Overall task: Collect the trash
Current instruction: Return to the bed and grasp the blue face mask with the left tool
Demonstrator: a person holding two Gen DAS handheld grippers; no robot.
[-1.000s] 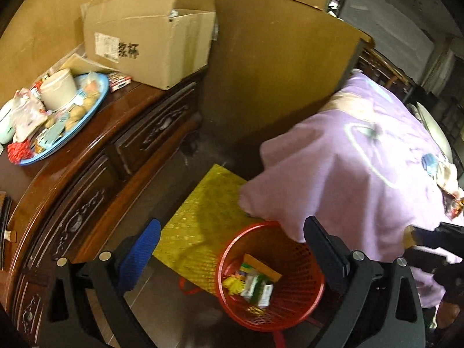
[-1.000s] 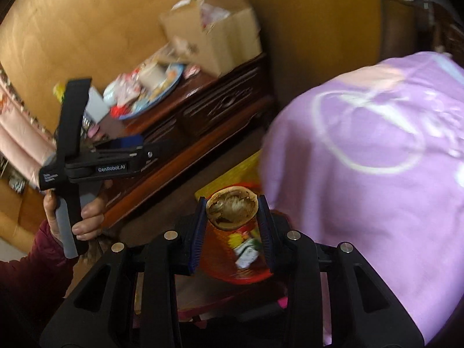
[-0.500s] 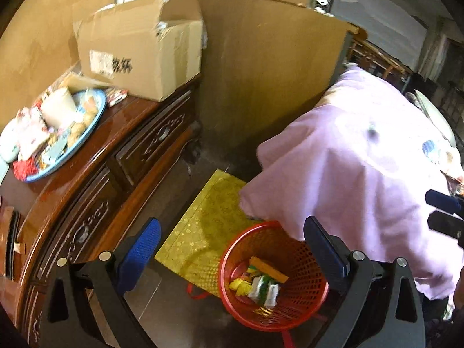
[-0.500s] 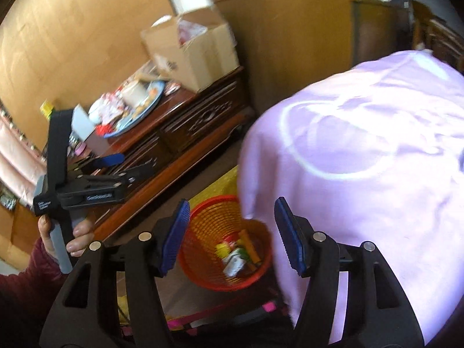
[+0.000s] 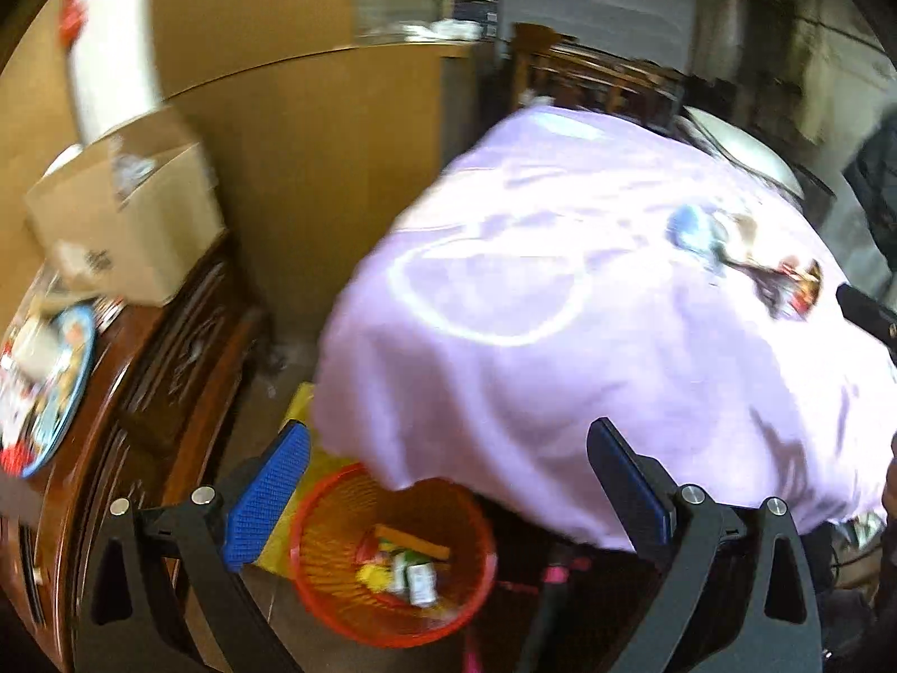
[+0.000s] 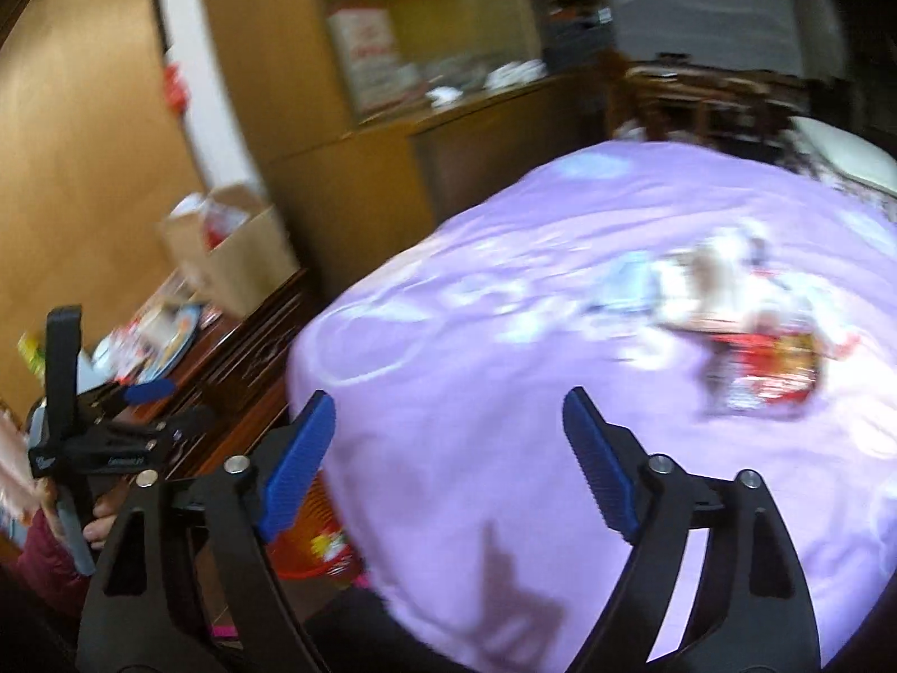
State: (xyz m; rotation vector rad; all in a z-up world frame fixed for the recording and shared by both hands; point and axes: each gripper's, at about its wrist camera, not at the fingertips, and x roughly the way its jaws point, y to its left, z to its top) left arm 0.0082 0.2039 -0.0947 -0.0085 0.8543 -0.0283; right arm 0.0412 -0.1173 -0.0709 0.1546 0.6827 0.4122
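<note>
My left gripper point(image 5: 448, 425) is open and empty, hanging above a red mesh basket point(image 5: 392, 549) on the floor that holds several wrappers and cartons. My right gripper point(image 6: 448, 395) is empty too, its jaws still opening over a table under a purple cloth point(image 6: 504, 448). On that cloth, ahead and to the right, lies a red snack wrapper point(image 6: 768, 370) with pale crumpled wrappers point(image 6: 706, 275) beside it. The same litter point(image 5: 785, 280) shows at the far right of the left wrist view. The basket's edge point(image 6: 305, 547) peeks out under the right gripper's left finger.
A dark carved sideboard point(image 5: 168, 370) stands on the left with a cardboard box point(image 5: 129, 224) and a blue plate of food point(image 5: 50, 392). A yellow mat point(image 5: 297, 409) lies by the basket. A hand point(image 6: 98, 524) holds the left gripper low on the left. Wooden cabinets point(image 6: 448, 129) line the back.
The right gripper let go of the brown-filled cup it held over the basket and opened wide. Both views have swung up and to the right, from the basket to the purple tabletop.
</note>
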